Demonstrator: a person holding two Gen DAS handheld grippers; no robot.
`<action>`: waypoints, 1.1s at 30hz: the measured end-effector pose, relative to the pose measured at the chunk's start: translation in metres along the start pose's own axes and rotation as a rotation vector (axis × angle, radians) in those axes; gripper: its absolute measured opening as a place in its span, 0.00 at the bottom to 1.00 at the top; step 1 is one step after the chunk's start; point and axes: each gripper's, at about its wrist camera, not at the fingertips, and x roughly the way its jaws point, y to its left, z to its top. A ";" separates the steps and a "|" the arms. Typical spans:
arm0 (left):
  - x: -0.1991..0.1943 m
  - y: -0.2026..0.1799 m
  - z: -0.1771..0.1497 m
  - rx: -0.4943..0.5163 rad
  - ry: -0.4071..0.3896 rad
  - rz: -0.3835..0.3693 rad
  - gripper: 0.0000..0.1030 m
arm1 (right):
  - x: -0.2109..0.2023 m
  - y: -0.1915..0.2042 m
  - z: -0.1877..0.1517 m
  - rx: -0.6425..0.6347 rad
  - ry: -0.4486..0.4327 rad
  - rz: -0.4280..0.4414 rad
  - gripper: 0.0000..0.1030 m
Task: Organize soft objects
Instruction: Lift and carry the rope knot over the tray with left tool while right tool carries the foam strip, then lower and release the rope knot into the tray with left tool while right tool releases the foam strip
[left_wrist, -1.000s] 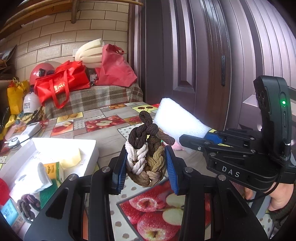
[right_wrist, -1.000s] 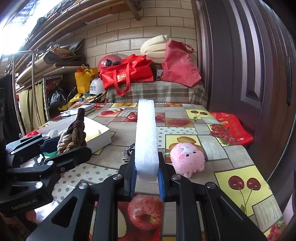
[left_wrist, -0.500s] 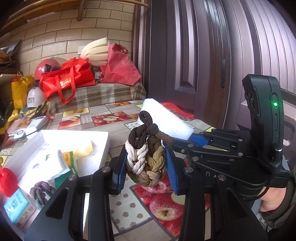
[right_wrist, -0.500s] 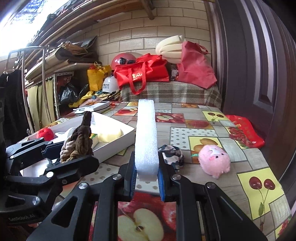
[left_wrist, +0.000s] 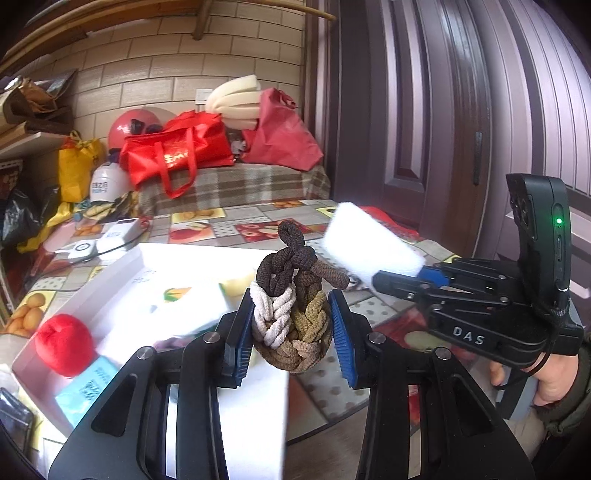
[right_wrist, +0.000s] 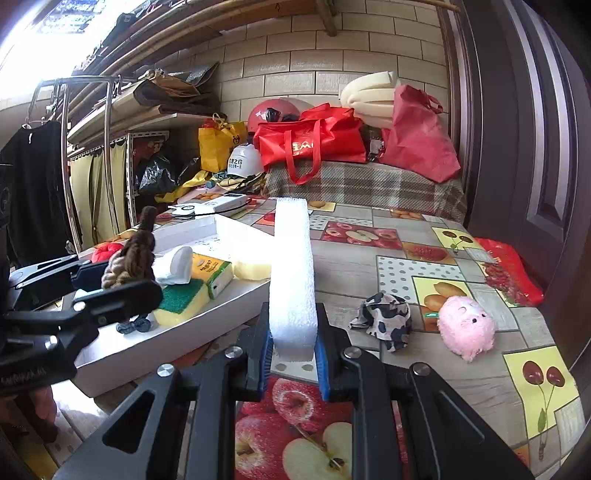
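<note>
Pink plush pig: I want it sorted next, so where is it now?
In the right wrist view, the pink plush pig lies on the fruit-print tablecloth at right, just right of the black-and-white patterned cloth scrunchie.

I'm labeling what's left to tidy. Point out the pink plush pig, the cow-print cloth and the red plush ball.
pink plush pig (right_wrist: 466, 328), right wrist view, middle of its body
cow-print cloth (right_wrist: 384, 322), right wrist view, centre of the bundle
red plush ball (left_wrist: 63, 344), left wrist view, its front face

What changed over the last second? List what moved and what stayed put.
Both grippers swung left toward the white box. The left gripper now holds the braided rope bundle over it. The right gripper still clamps the white foam strip. The pink plush pig stayed put.
</note>
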 end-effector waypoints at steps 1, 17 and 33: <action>-0.002 0.005 -0.001 -0.001 -0.005 0.013 0.36 | 0.000 0.002 0.000 -0.003 0.000 0.003 0.18; -0.026 0.081 -0.011 -0.096 -0.017 0.181 0.37 | 0.015 0.044 0.005 -0.076 0.014 0.076 0.18; 0.008 0.119 -0.004 -0.110 0.058 0.262 0.37 | 0.045 0.079 0.016 -0.121 0.057 0.168 0.18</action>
